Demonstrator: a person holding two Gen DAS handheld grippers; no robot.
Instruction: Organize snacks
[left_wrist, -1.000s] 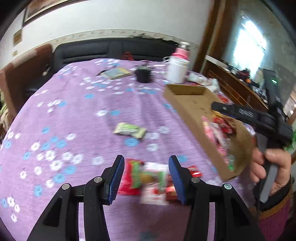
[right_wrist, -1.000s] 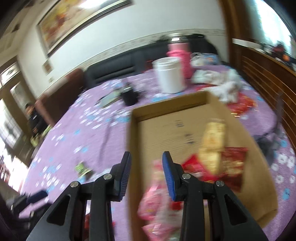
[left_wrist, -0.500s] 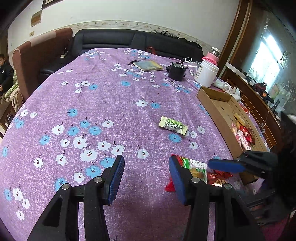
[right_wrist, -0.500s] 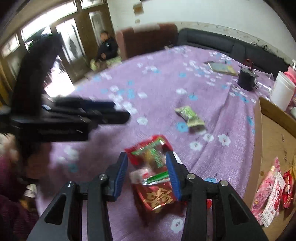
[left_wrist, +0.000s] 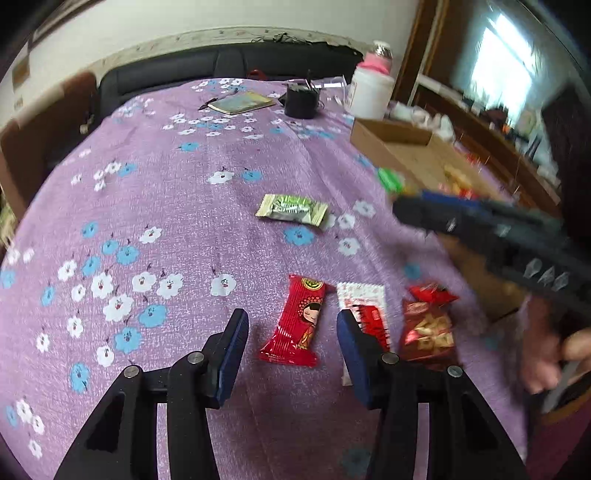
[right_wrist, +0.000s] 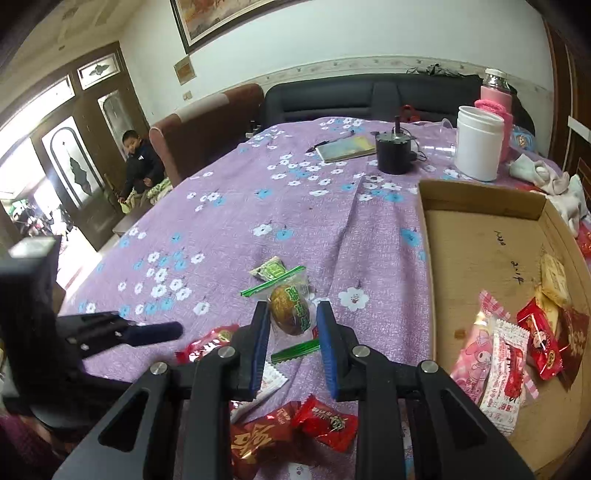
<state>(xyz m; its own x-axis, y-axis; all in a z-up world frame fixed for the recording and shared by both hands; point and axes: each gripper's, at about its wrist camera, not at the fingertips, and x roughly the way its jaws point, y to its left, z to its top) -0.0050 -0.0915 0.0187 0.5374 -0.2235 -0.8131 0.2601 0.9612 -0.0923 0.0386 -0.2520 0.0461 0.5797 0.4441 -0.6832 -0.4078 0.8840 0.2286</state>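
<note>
My right gripper (right_wrist: 290, 325) has just been closing and now pinches a clear packet (right_wrist: 288, 302) (brown snack inside, green seal strips) above the cloth (right_wrist: 229, 221). My left gripper (left_wrist: 291, 345) hangs unclenched over a red bar (left_wrist: 297, 321), not touching it. More red packets (right_wrist: 295, 428) lie below; the box (right_wrist: 480, 206) beside them holds several snacks (right_wrist: 517, 343).

The left gripper (left_wrist: 291, 349) points steeply downward with its blue-padded jaws standing apart, nothing pressed between them. The right gripper (right_wrist: 291, 332) also tilts downward; its jaws have just been closing and now pinch a clear-wrapped snack (right_wrist: 290, 308). The person's right hand (left_wrist: 550, 363), blurred, grasps that gripper's handle.
</note>
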